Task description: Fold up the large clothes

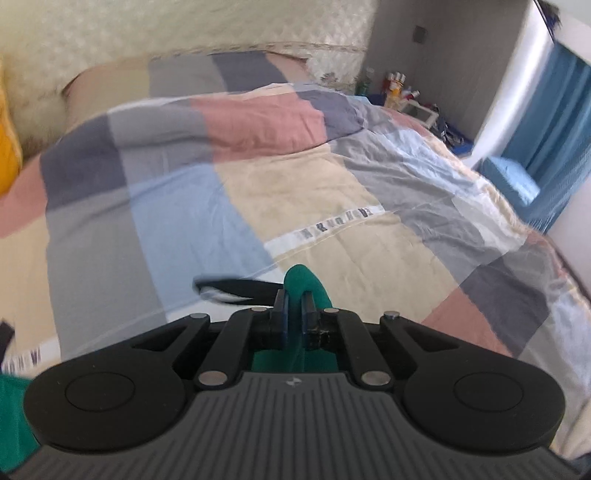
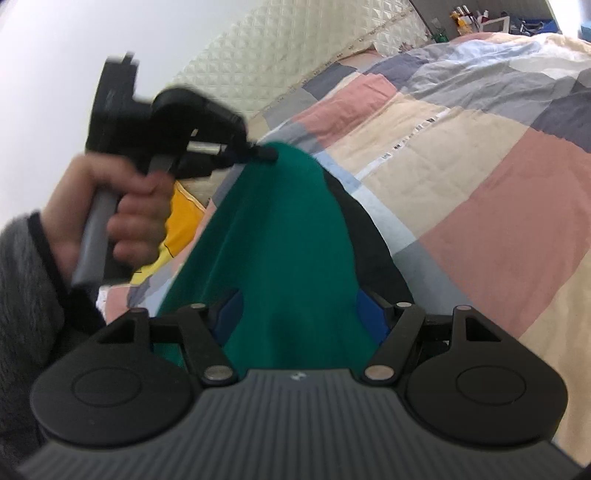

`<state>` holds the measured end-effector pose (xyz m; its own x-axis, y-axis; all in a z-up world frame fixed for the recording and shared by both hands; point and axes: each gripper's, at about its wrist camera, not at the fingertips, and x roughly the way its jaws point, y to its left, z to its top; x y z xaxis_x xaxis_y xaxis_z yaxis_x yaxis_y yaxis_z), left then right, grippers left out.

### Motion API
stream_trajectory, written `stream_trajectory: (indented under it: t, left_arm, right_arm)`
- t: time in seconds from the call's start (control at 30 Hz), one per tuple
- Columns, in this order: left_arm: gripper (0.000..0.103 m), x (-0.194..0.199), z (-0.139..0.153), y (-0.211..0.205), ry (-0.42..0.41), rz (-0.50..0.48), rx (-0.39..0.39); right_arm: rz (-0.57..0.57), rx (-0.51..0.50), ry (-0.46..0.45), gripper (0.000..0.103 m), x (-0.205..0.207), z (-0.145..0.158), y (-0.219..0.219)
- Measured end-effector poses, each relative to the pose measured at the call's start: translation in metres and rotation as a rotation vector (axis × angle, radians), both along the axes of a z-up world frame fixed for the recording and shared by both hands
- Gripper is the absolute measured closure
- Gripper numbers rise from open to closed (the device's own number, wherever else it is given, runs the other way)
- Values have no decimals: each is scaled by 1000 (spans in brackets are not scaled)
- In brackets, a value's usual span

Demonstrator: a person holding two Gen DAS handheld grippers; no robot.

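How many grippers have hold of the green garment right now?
1. The left gripper is pinched shut on a raised peak of the green garment. The right gripper stands open around the cloth lower down, pads not pressing.

Home bedroom, bed with patchwork duvet [image 1: 295, 192], quilted headboard [image 2: 295, 55], blue curtain [image 1: 554, 129]

Lay spread across the bed: a patchwork quilt [image 1: 288, 192] in pink, grey, blue and cream squares, creased, crossed by a white printed strip [image 1: 334, 225]. Stood along the bed's head edge: a cream quilted headboard [image 1: 184, 26]. Showed at the left edge: yellow cloth [image 1: 7, 147]. Crowded beyond the far corner: small bottles [image 1: 397, 83], beside blue curtains [image 1: 554, 122].
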<state>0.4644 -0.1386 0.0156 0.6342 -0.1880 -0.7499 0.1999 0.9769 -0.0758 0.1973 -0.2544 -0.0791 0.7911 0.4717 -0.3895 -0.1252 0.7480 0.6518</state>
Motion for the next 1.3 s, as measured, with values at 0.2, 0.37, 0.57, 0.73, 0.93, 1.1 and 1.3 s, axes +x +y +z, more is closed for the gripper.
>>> stream_trajectory:
  t: [0.2,0.37,0.57,0.73,0.93,1.1,1.3]
  left_arm:
    - [95,18,-71,-3,95,48,85]
    - [58,10,-85,31,110,146,26]
    - [47,-39,-41,54,18,170,-17]
    - [46,-110,-4,73,-89,170,-31]
    - [47,-218,16,101,-193,180,8]
    - [47,-295,15,121,-249,193,36]
    - [46,-353,0,146,-288,207,21]
  right_arm:
    - [17,-50,66,33,9,-14,3]
    - [44,-131,77,33,17,-20,14]
    - [49,-94,75,34,18,-21,7]
    - [47,-207,-6,33,1,-7,18]
    - [37,-300,-86,32,-20,2,29]
    - [-2,-304,-111,32,-33,11,24]
    - [-1,-358,-150,32,-55,28,36]
